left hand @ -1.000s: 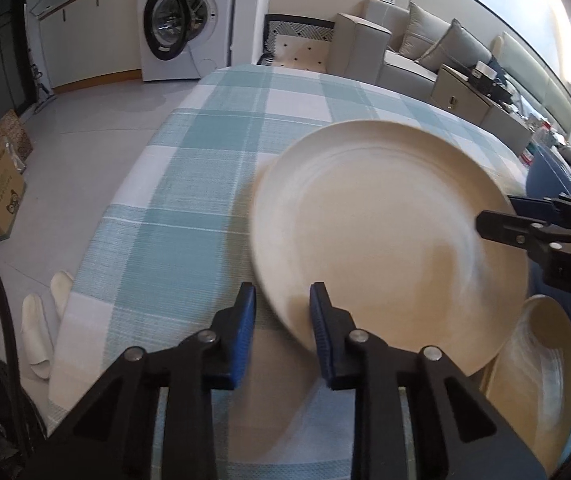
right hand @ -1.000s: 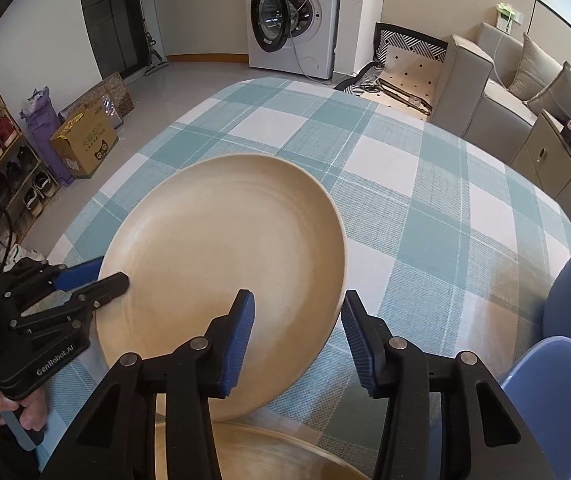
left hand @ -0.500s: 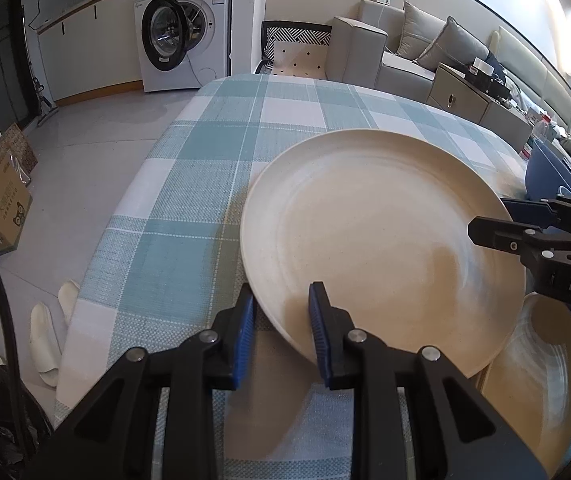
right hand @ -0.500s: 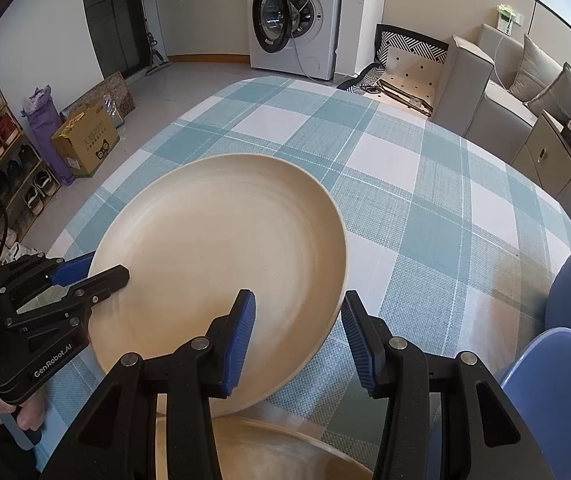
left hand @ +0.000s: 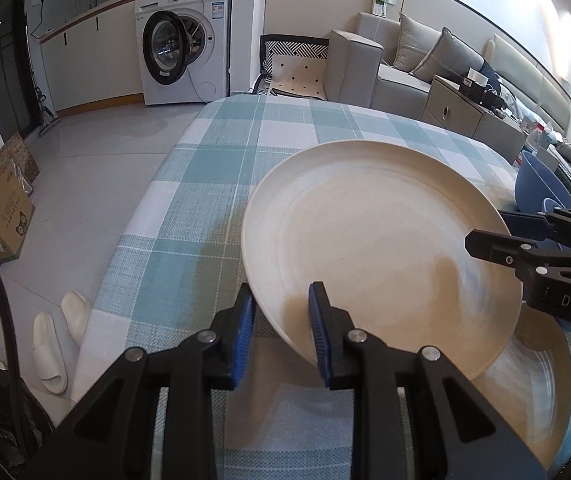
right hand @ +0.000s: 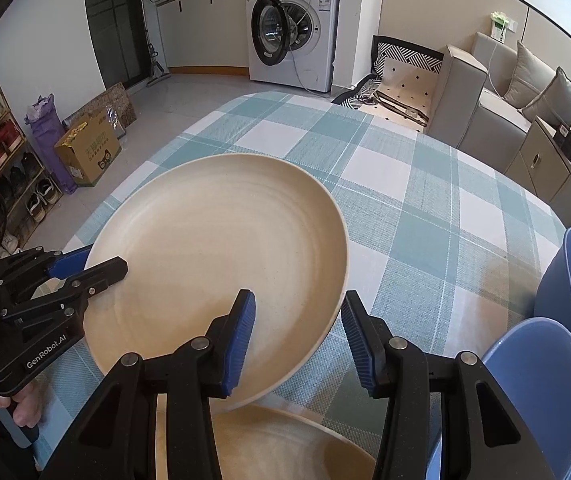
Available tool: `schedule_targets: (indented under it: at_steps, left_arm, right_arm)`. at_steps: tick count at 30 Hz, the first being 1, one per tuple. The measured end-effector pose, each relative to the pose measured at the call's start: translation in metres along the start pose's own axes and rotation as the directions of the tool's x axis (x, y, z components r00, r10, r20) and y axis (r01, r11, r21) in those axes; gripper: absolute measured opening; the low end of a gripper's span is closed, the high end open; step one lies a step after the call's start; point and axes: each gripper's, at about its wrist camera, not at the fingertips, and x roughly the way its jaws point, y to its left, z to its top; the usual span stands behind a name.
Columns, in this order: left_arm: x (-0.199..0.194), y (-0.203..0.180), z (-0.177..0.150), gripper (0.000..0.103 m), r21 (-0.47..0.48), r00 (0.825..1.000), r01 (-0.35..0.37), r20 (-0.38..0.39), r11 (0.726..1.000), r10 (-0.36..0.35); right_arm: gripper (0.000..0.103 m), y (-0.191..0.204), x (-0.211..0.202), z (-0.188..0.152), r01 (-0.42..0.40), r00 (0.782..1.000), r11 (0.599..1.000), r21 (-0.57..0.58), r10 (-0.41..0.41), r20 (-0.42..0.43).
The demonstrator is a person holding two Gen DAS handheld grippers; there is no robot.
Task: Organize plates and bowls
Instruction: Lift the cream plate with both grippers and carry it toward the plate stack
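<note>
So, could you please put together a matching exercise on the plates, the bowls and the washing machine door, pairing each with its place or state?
Things:
1. raised cream plate
2. second cream plate
3. blue bowls
4. washing machine door

Places or states:
A. open
B. at the right side of the table
C. tilted, rim between the fingers of the left gripper
D. flat on the tablecloth, partly under another plate

Pairs: 1-C, 2-D, 3-B, 4-A
</note>
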Motion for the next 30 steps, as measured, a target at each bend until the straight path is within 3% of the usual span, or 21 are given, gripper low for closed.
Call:
schedule_targets:
  at_steps: [30]
  left_arm:
    - [-0.038,-0.027,0.005,0.026,0.068,0.997,0.026,0.074,0.997,-0.031]
  right_arm:
    - [0.047,-0.01,-0.058,-0.021,0.035,0.996,0.998,0.048,-0.039,0.077]
